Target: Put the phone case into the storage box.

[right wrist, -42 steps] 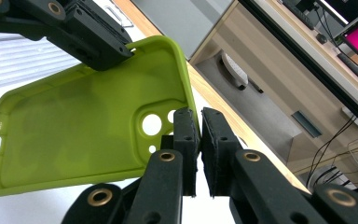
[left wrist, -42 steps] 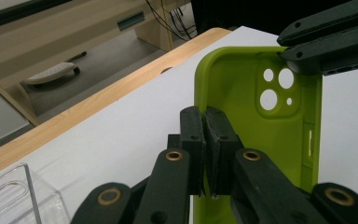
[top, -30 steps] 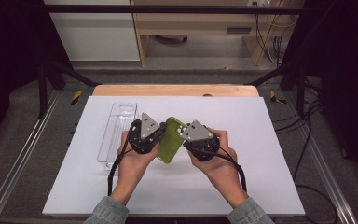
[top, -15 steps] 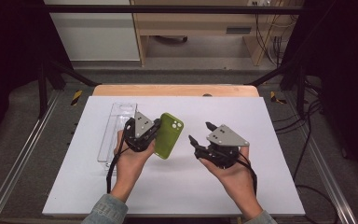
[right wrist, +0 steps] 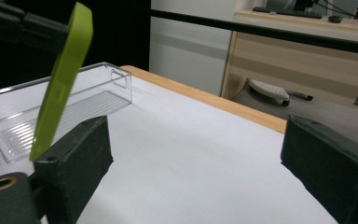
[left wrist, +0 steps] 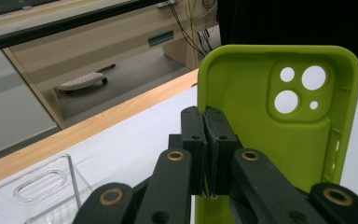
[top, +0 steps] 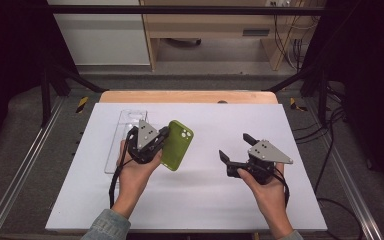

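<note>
Left gripper (top: pixel 156 141) jaws pinching matte green phone case (top: pixel 177 145), 3 round cutouts; right gripper (top: pixel 236 147) jaws spread.

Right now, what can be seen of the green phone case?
The green phone case is an empty, matte, rubbery-looking shell with a raised camera panel pierced by three round holes and a small one. Its hollow inside faces the left gripper, whose jaws are shut on one long edge. It is held off the white table, tilted, beside the clear tray.
</note>
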Demonstrator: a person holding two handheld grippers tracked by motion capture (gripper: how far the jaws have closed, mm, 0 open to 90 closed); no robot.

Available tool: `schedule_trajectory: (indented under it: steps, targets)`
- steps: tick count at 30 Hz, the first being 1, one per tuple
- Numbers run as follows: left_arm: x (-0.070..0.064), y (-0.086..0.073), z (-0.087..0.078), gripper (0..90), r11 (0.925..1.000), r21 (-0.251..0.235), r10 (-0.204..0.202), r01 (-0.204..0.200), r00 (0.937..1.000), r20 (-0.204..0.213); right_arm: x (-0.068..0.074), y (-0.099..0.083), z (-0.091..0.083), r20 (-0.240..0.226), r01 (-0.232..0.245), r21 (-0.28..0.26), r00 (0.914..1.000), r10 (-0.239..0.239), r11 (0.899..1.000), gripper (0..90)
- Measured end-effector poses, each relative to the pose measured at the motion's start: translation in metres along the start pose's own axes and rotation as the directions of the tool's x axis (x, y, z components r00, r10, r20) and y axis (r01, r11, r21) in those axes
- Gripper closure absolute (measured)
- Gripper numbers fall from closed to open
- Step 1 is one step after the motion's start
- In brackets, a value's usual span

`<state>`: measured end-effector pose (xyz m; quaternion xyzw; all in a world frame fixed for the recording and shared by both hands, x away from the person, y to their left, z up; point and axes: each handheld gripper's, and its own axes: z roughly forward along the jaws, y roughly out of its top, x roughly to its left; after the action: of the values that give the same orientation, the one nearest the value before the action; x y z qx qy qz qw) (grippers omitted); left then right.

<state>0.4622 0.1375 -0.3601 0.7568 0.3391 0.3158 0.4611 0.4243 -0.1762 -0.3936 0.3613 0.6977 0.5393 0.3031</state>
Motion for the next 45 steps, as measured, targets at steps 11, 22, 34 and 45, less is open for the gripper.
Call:
schedule_trajectory:
  steps: [11,22,34,45]
  targets:
    - [0.018,0.005,-0.016,87.5,0.9996,-0.026,-0.01,0.01,0.9997,-0.021,-0.016,-0.035,-0.02,0.028,-0.031,-0.013,0.9991,0.031,0.999,10.6]
    - [0.039,0.006,-0.028,87.5,0.9963,-0.072,-0.052,0.048,0.9967,-0.062,-0.031,-0.077,-0.036,0.022,-0.056,0.008,0.9982,0.056,0.998,13.4]
    - [0.076,0.015,-0.036,87.6,0.9932,-0.062,-0.105,0.098,0.9857,-0.132,-0.032,-0.093,-0.046,0.048,0.009,0.002,0.9988,-0.009,1.0,4.0]
    - [0.114,0.005,-0.049,87.6,0.9703,-0.114,-0.232,0.213,0.9554,-0.183,-0.028,-0.096,-0.047,0.041,0.021,-0.044,0.999,-0.019,0.999,3.5]
